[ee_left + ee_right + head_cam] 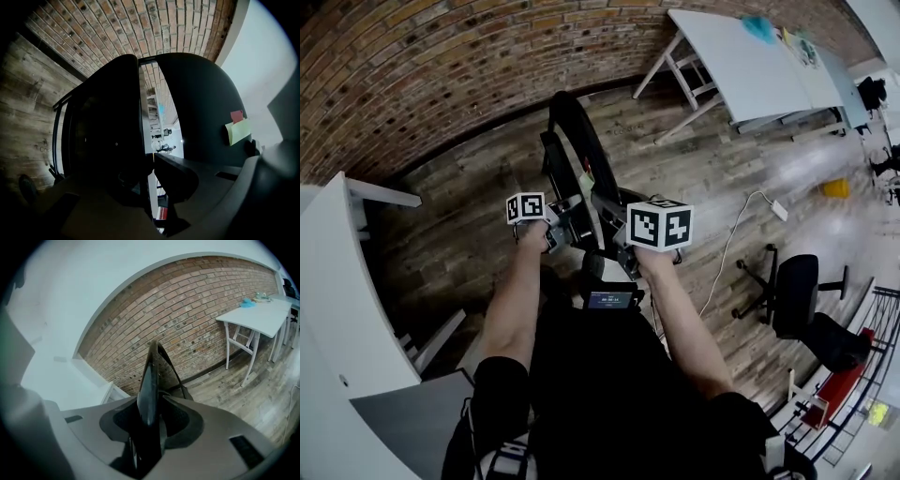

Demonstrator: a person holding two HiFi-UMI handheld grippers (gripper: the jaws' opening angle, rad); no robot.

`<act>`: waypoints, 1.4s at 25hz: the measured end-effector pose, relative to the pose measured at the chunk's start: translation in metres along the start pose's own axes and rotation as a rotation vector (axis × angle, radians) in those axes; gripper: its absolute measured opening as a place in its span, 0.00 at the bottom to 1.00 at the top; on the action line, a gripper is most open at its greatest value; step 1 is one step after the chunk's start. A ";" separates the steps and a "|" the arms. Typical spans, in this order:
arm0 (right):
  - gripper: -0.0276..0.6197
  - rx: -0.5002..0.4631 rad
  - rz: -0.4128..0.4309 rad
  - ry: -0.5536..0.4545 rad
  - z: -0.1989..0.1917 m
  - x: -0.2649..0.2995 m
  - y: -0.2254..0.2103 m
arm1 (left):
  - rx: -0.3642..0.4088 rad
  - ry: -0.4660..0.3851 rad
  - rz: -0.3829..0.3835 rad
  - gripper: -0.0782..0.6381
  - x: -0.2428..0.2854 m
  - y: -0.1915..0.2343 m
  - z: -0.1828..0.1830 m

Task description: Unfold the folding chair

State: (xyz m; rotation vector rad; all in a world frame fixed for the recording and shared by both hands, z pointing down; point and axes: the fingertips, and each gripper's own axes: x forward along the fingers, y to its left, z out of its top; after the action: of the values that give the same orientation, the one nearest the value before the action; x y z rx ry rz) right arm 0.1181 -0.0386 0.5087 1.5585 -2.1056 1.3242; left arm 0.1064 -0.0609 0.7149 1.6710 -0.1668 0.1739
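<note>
The black folding chair stands folded on the wood floor in front of me, its rounded top toward the brick wall. In the head view my left gripper holds its left side and my right gripper its right side, both at mid height. In the left gripper view the left gripper is shut on a thin black edge of the chair. In the right gripper view the chair's narrow black panel rises between the jaws of the right gripper, whose pads lie against it on both sides.
A white table stands at the back right by the brick wall. A white cabinet is close on the left. A black office chair and a white cable are on the floor to the right.
</note>
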 end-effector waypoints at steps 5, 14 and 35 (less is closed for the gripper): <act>0.25 0.008 0.027 -0.003 -0.003 0.001 0.005 | -0.026 -0.058 -0.035 0.18 -0.023 0.006 -0.001; 0.25 0.014 0.033 -0.017 -0.001 -0.002 -0.004 | 0.025 -0.142 0.002 0.23 -0.035 0.009 0.001; 0.25 -0.033 0.051 -0.040 -0.006 0.006 0.015 | 0.049 -0.126 0.033 0.26 -0.053 0.011 -0.071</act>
State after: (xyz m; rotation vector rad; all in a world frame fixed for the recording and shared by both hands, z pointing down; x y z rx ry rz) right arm 0.1006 -0.0372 0.5081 1.5408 -2.1931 1.2784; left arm 0.0510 0.0092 0.7222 1.7296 -0.2869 0.0979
